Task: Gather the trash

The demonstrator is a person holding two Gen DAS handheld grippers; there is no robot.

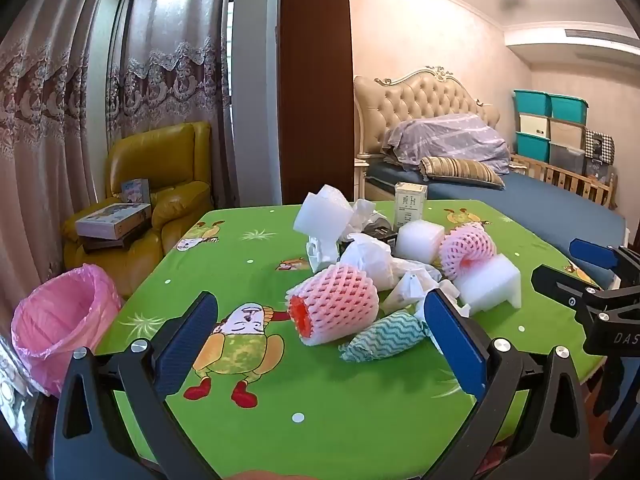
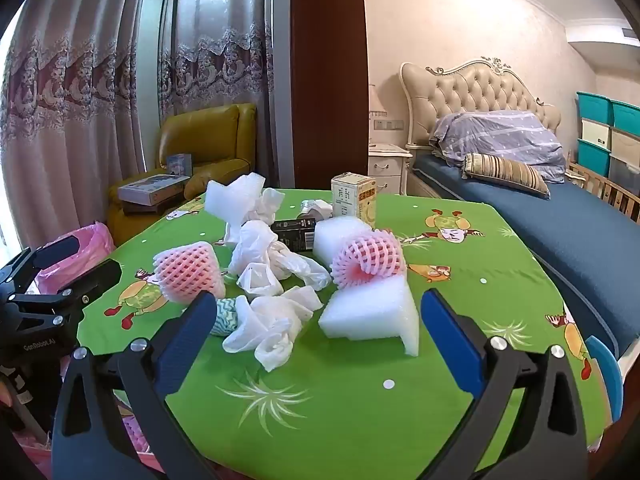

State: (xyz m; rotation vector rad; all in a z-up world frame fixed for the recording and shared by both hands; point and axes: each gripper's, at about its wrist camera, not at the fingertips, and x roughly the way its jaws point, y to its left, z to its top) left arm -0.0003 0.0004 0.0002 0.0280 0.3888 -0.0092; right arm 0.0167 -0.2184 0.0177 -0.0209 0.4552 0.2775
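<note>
Both the left gripper [image 1: 320, 332] and the right gripper [image 2: 316, 328] hover with fingers spread wide and empty above the green tabletop [image 1: 340, 408]. Beyond them lies the trash: a foam net [image 1: 336, 300], crumpled paper [image 2: 272, 328], a foam block [image 2: 376, 312], and farther back a carton [image 2: 356, 198]. A pink-lined bin [image 1: 56, 320] stands left of the tabletop.

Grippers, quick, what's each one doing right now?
Left gripper: jaws open, holding nothing.
Right gripper: jaws open, holding nothing.
</note>
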